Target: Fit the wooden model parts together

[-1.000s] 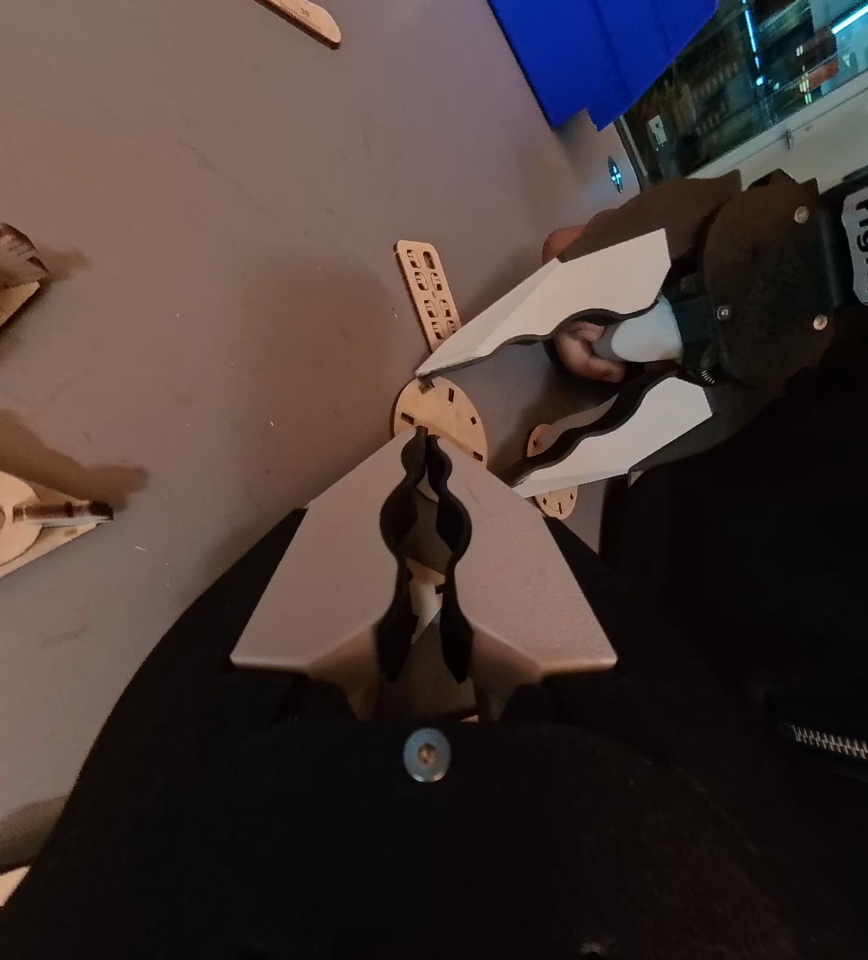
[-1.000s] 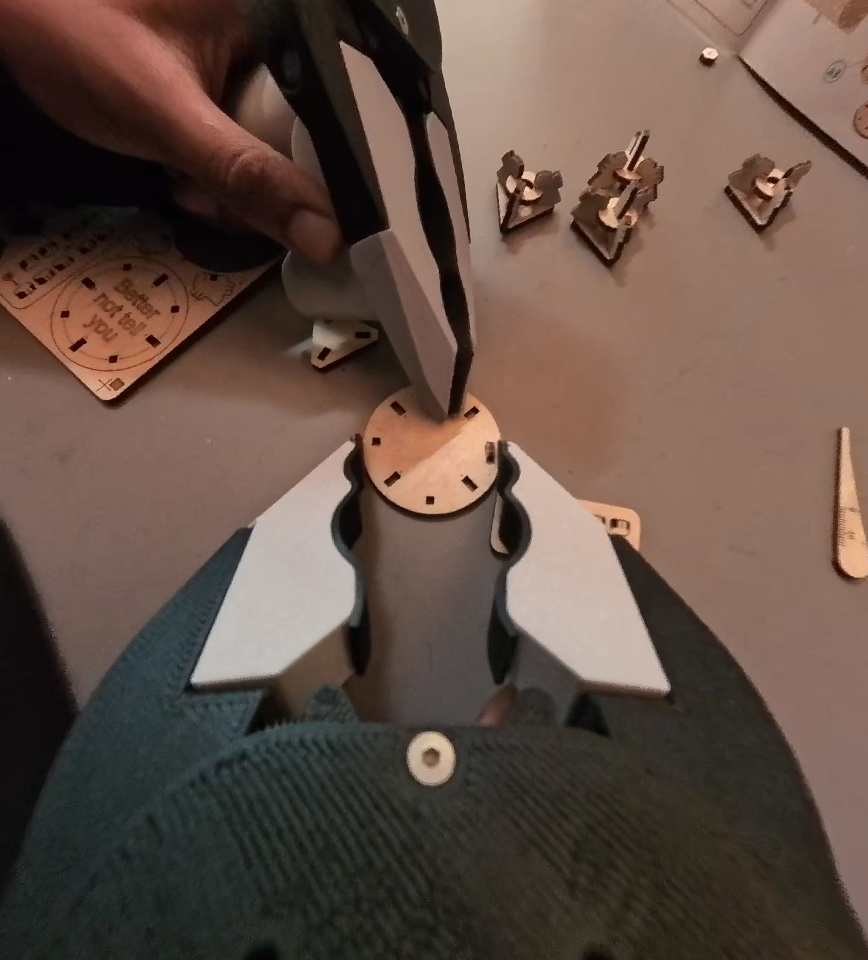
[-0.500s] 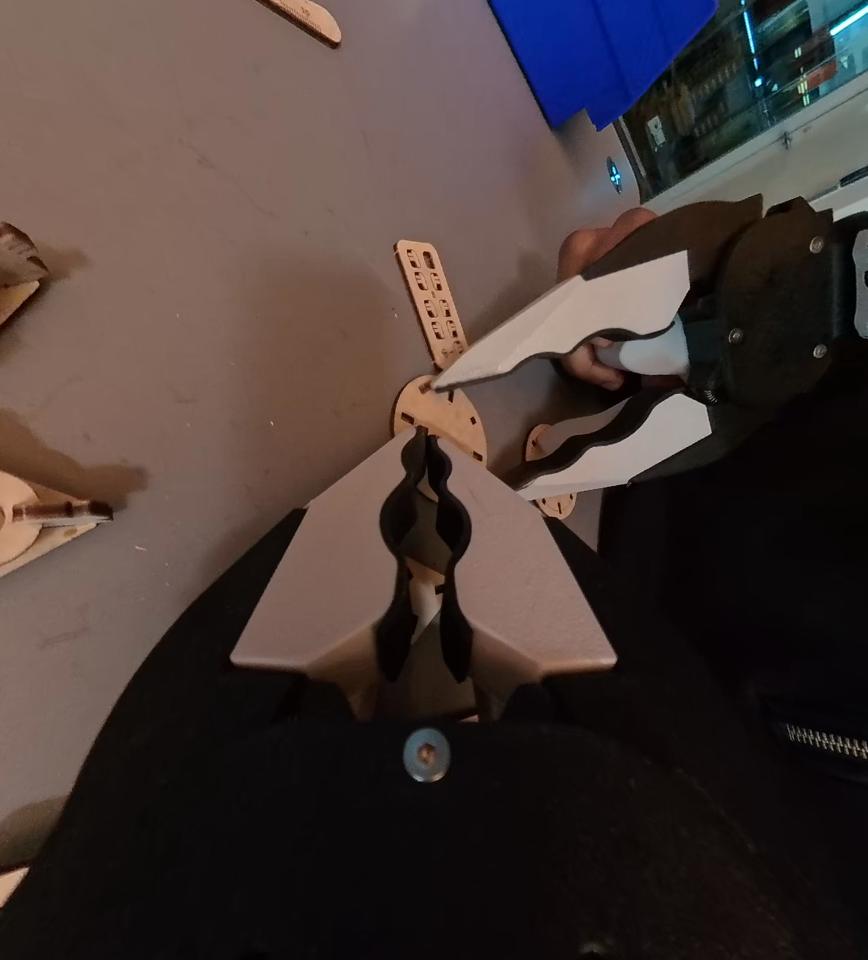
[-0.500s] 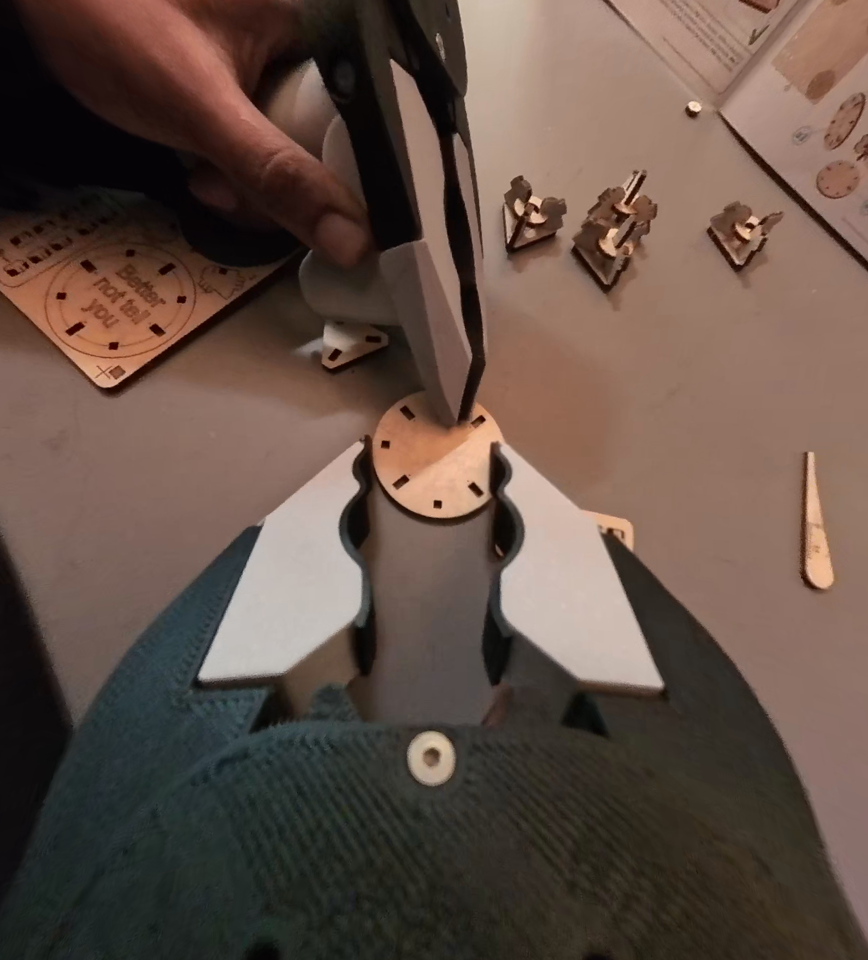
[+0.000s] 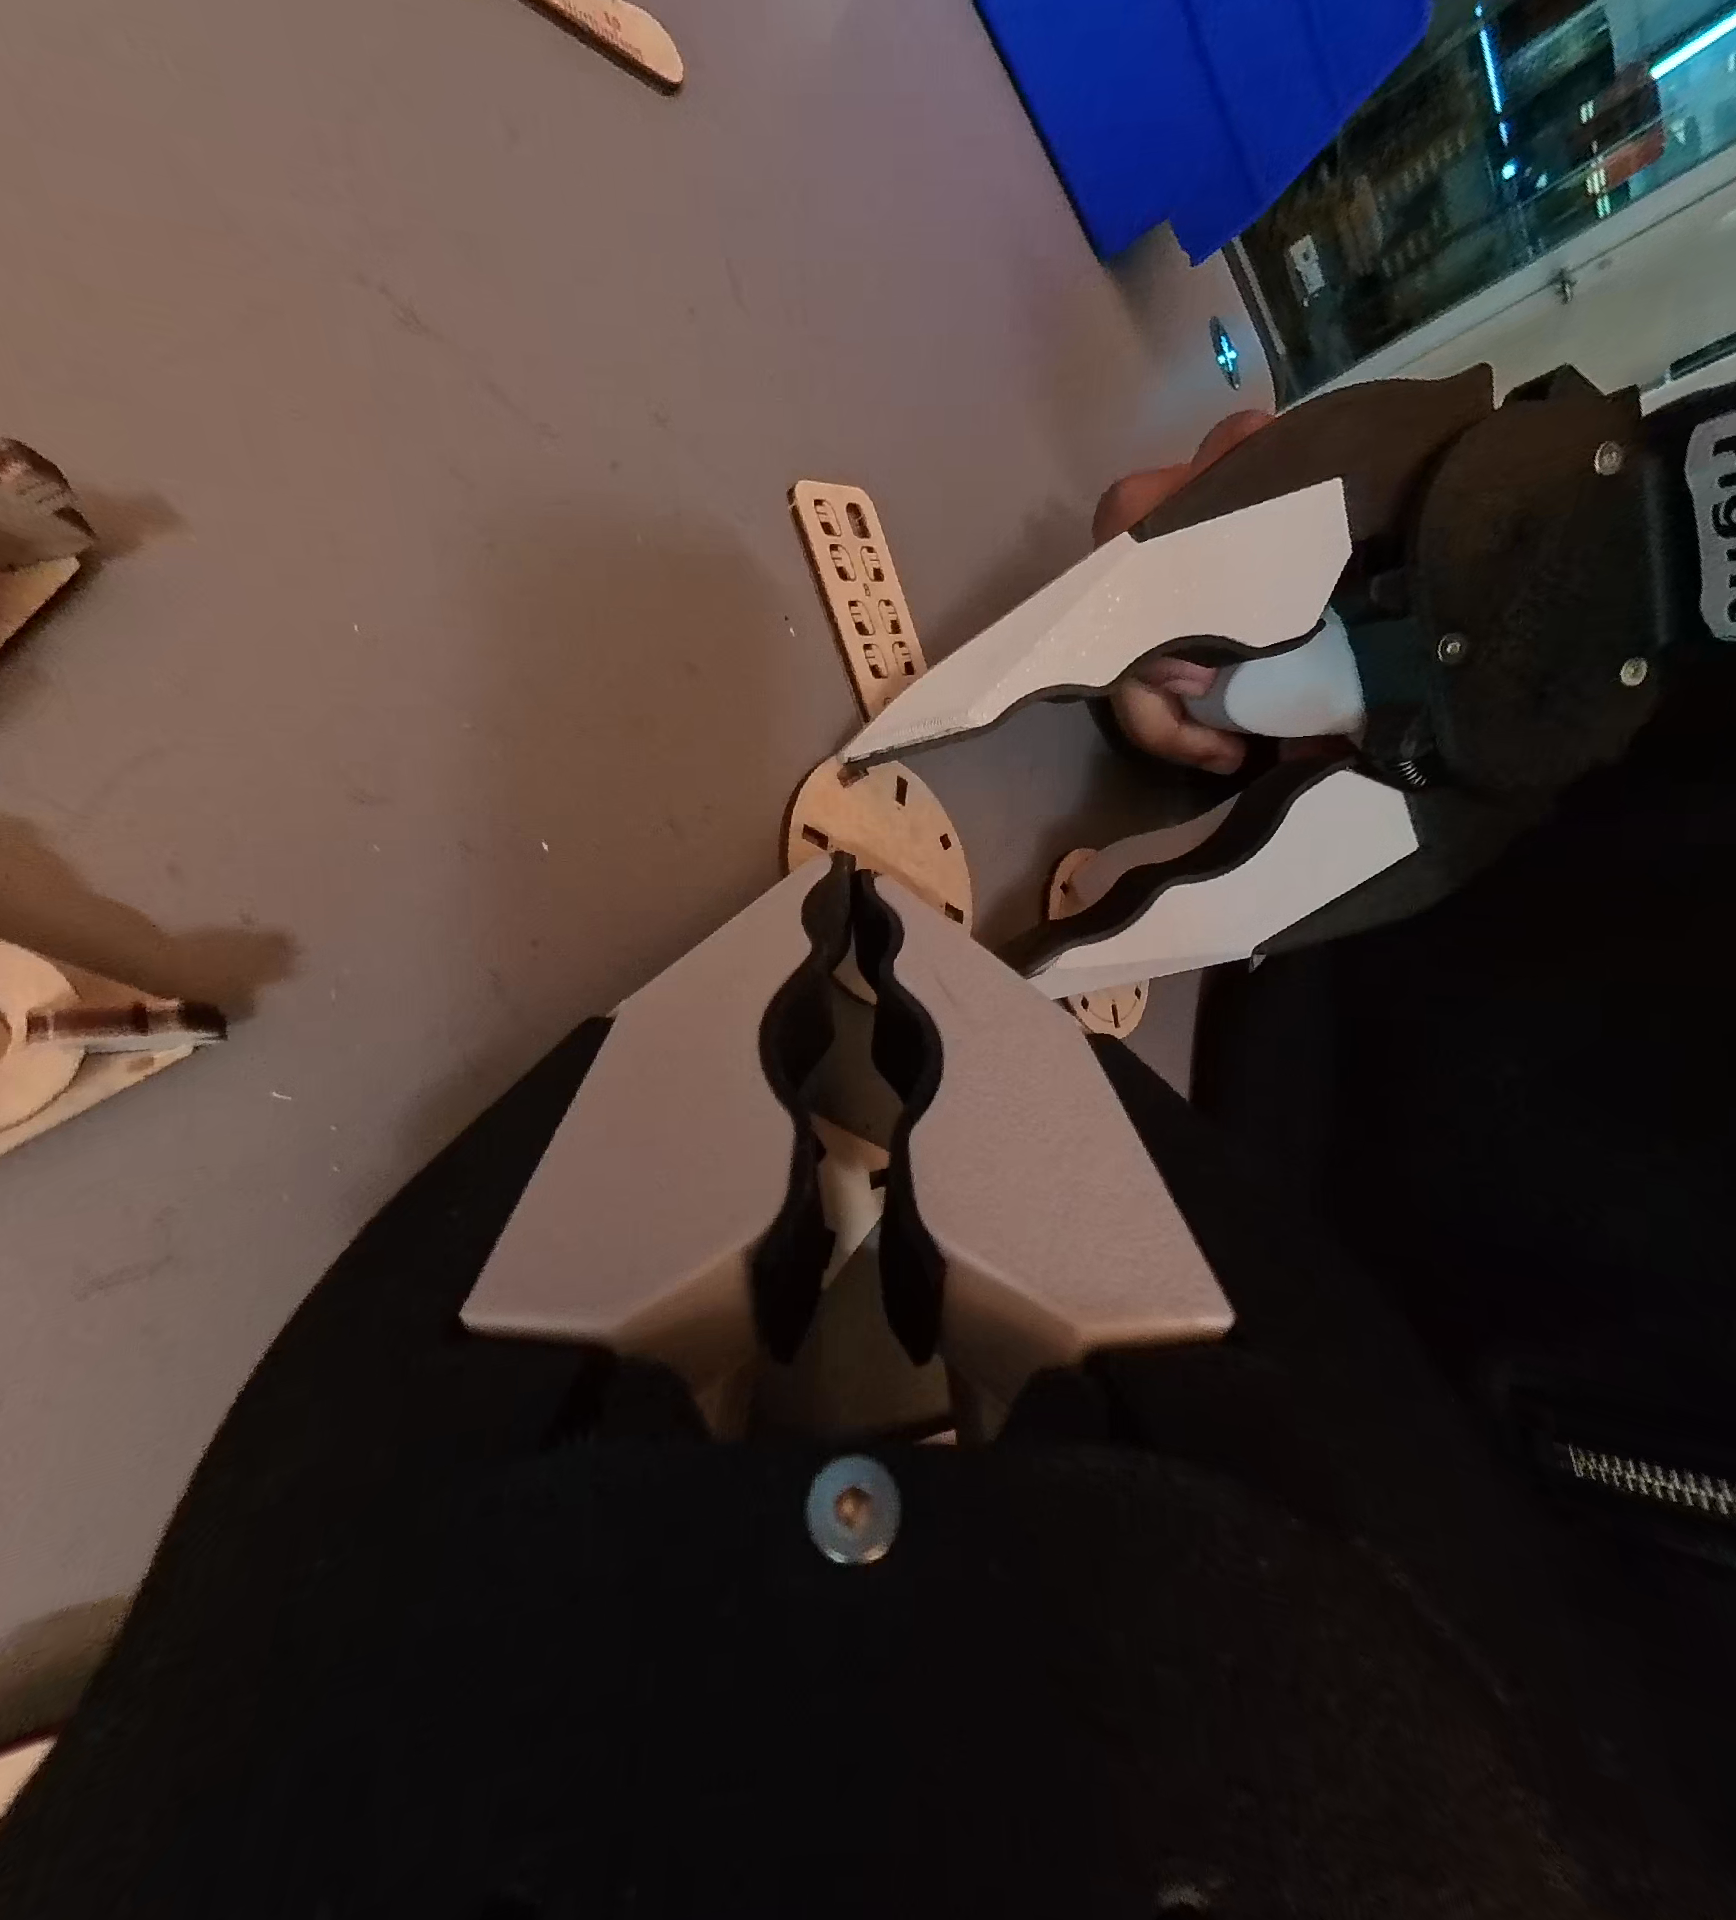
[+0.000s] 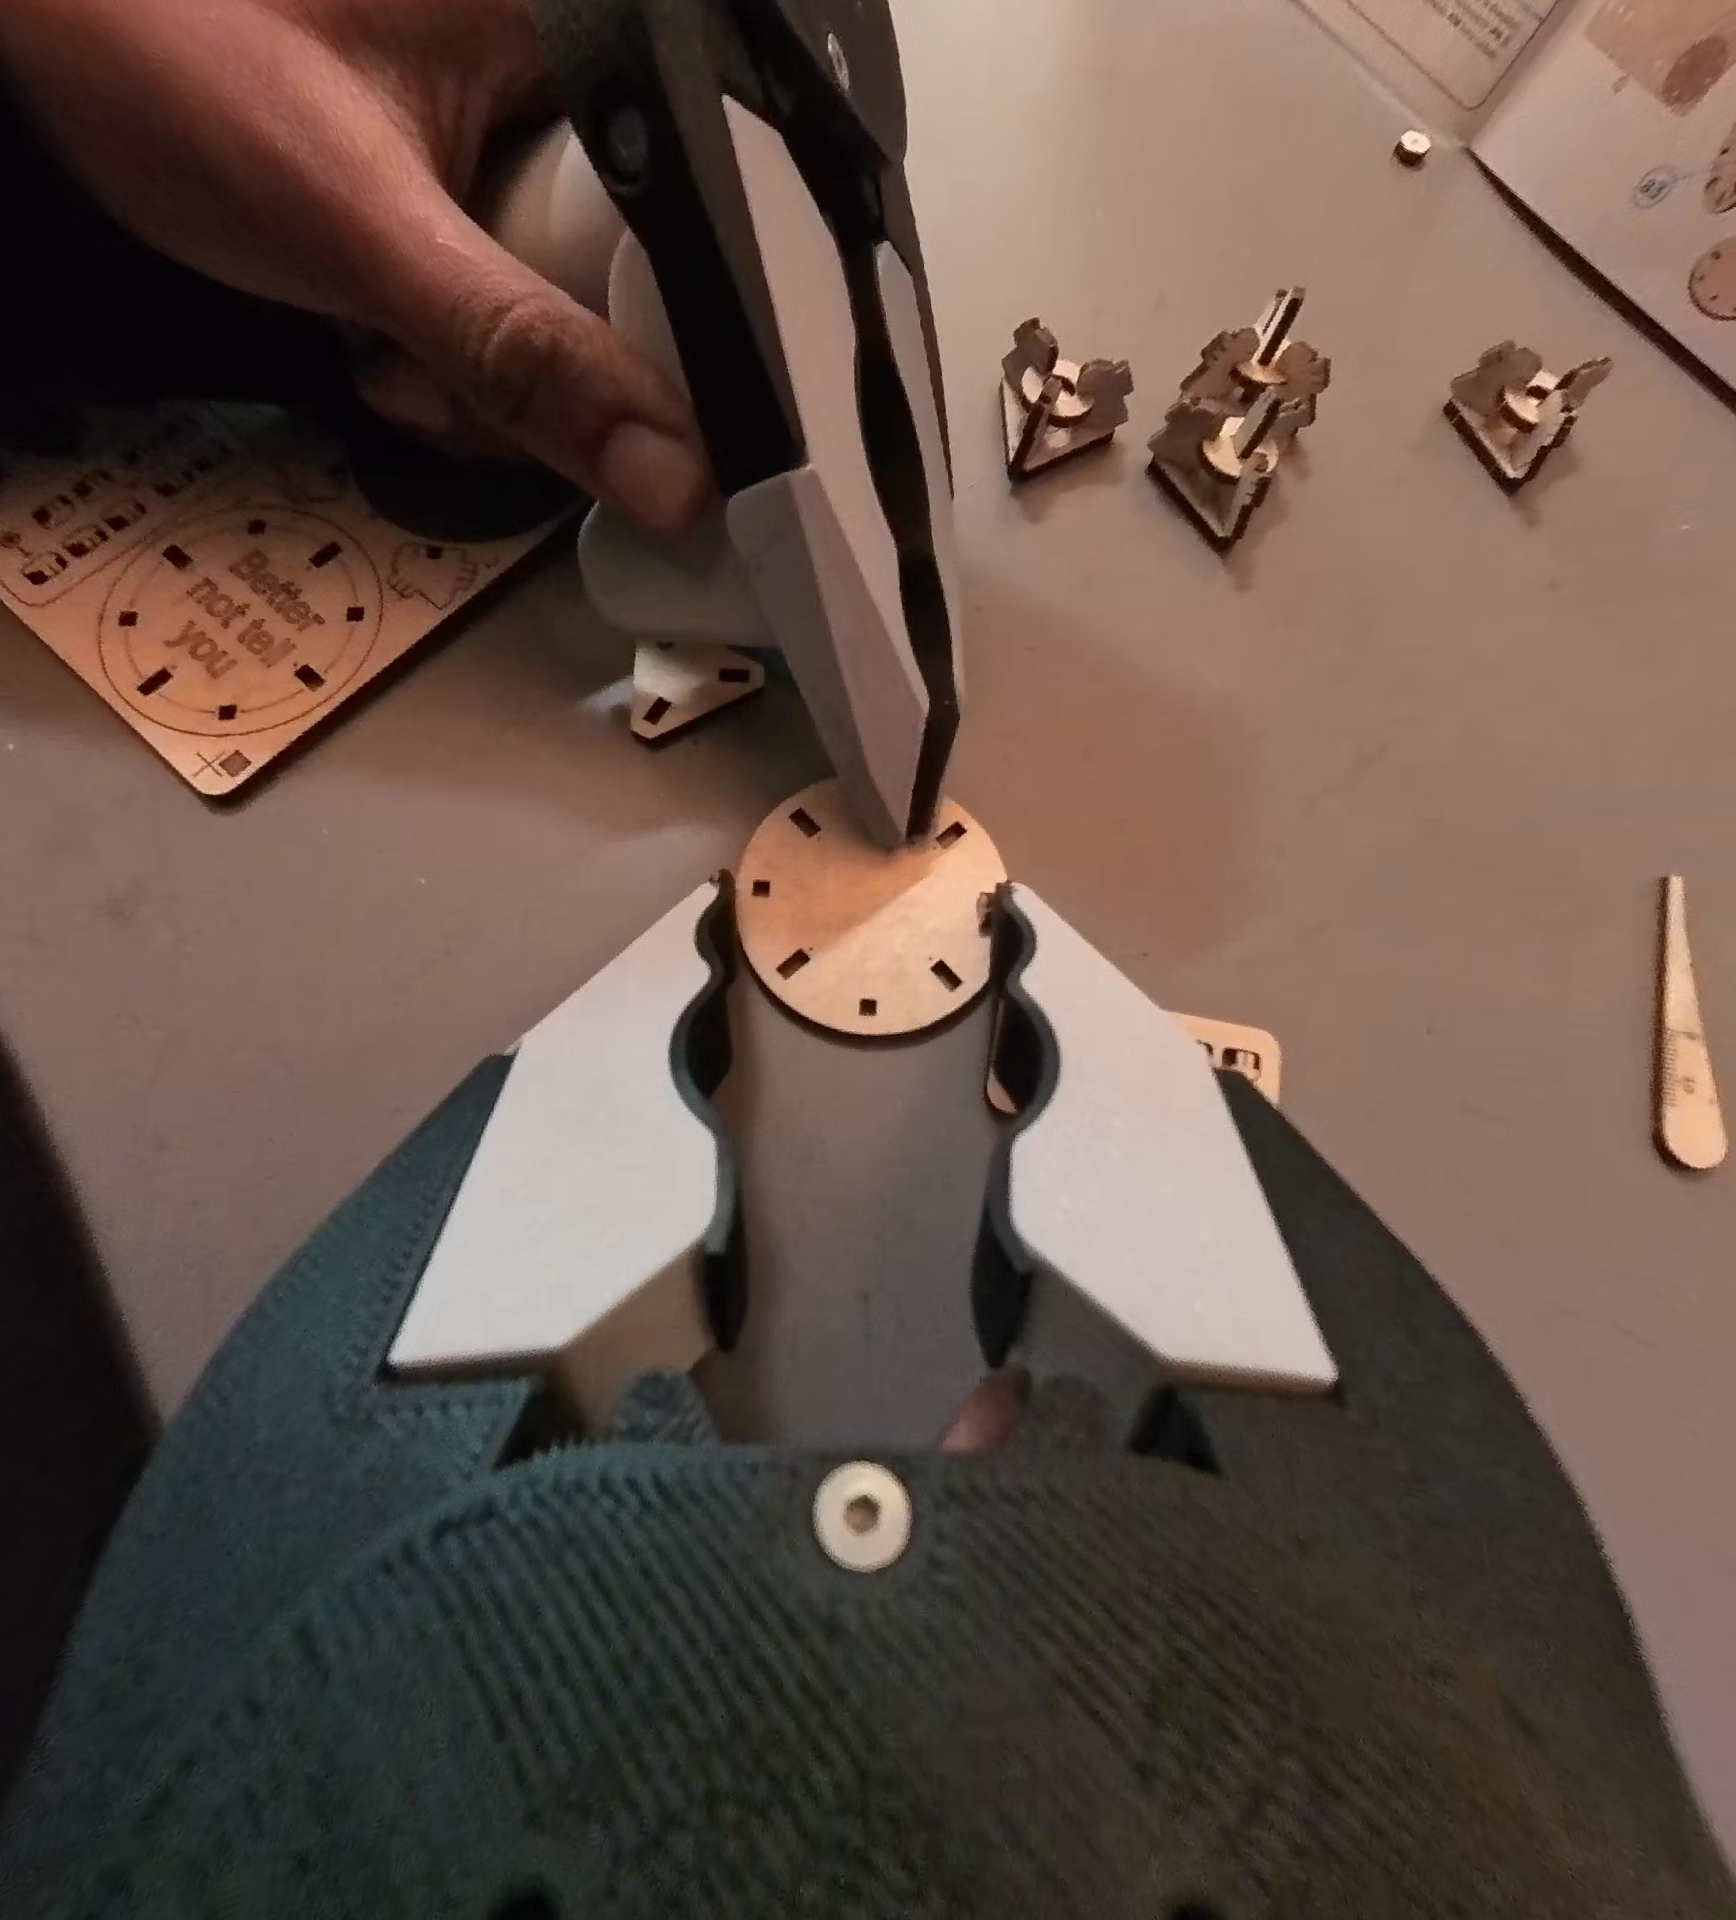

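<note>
Two open right fingers (image 6: 1009, 914) flanking wooden disc (image 6: 869, 935), closed left fingers (image 6: 895, 790) on top

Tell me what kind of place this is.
Probably a hobby or workshop table for a wooden model kit: a grey table with a slotted wooden disc, small assembled wooden pieces, a laser-cut wooden sheet and an instruction booklet.

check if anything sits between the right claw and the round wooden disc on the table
Nothing visible does. The open right claw already straddles the round wooden disc; the shut left claw rests its tip on the disc's far edge.
</note>
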Tool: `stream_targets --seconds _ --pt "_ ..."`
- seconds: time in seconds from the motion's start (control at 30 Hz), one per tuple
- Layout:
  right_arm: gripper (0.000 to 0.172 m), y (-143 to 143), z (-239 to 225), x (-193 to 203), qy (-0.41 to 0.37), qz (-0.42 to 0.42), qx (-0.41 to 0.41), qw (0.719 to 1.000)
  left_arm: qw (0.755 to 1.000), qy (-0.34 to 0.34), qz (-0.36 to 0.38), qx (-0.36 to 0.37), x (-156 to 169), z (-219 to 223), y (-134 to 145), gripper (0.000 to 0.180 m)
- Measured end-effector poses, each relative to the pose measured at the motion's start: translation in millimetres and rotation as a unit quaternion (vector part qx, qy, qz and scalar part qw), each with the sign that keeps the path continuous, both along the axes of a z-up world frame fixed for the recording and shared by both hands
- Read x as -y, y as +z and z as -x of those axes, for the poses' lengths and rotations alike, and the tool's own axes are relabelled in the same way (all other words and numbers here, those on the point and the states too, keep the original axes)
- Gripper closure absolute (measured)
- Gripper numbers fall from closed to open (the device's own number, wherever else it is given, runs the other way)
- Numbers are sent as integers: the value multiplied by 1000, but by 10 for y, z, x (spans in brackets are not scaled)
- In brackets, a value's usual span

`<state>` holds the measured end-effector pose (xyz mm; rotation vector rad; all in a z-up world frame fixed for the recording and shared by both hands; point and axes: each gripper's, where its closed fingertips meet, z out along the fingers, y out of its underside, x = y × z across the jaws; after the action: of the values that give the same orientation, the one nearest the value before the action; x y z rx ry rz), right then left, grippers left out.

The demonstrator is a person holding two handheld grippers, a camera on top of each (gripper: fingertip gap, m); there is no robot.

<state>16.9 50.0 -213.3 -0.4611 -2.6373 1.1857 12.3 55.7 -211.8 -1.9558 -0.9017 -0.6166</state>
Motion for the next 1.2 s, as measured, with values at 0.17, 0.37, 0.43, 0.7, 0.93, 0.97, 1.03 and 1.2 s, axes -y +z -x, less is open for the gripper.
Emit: stream_targets --seconds 0.17,0.37,0.43,0.7,0.93,0.97,1.03,1.2 --pt "123 -3 3 0 0 3 7 1000 1000 0 0 -1 1 -1 1 180" --pt "123 -4 5 -3 -1 5 12 1000 1000 0 0 0 1 -1 2 180" --pt "123 -5 4 -4 1 6 15 1000 1000 0 0 0 1 -2 3 180" --pt "124 -8 -1 -9 15 6 16 1000 1000 0 1 -2 1 -4 4 180" --pt "125 -9 -1 -8 19 4 13 1000 1000 0 1 -2 0 -5 4 180" --pt "124 -9 -1 -8 20 5 14 1000 1000 0 1 -1 0 -4 5 180" --pt "125 -10 -1 -8 20 4 13 1000 1000 0 0 -1 0 -5 5 180" --pt "124 -7 0 -4 19 2 7 1000 1000 0 1 -2 1 -5 5 180"
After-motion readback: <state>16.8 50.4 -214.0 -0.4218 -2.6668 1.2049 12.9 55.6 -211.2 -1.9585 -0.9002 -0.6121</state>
